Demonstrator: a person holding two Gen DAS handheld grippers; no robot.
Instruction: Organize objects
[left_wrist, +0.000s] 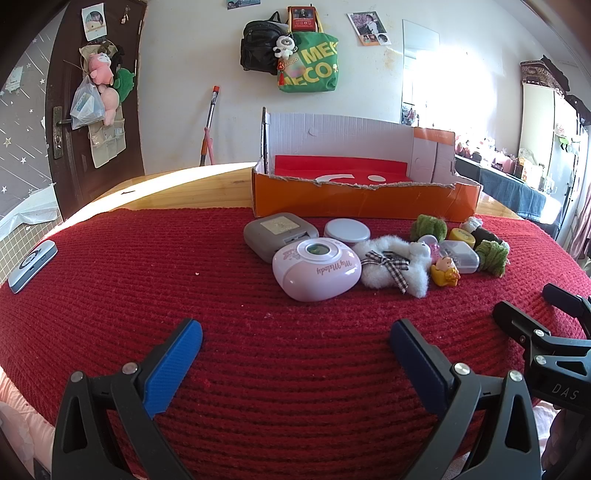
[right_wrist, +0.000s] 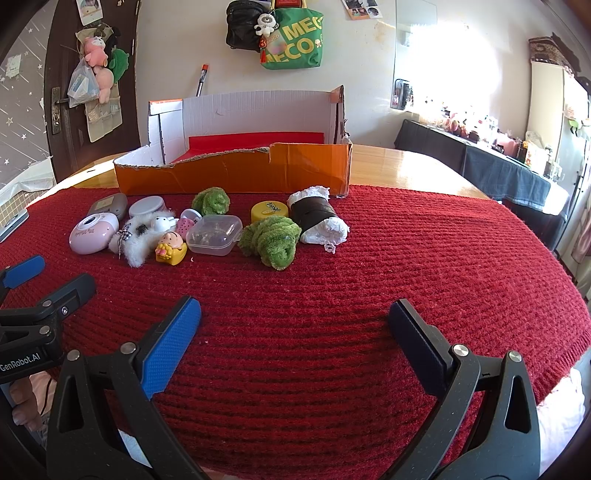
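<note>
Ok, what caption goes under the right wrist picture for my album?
Open right hand-held gripper above the red knitted mat, facing toys and an orange cardboard box.

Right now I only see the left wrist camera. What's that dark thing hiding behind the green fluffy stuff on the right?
Observer: A dark roll with white frilly ends, lying on its side.
Operator: Is the other gripper holding something?
Observer: No, the right gripper is wide open above the red cloth.
Operator: What's in the clear box?
Observer: The clear box holds small pale bits, too small to name.
</note>
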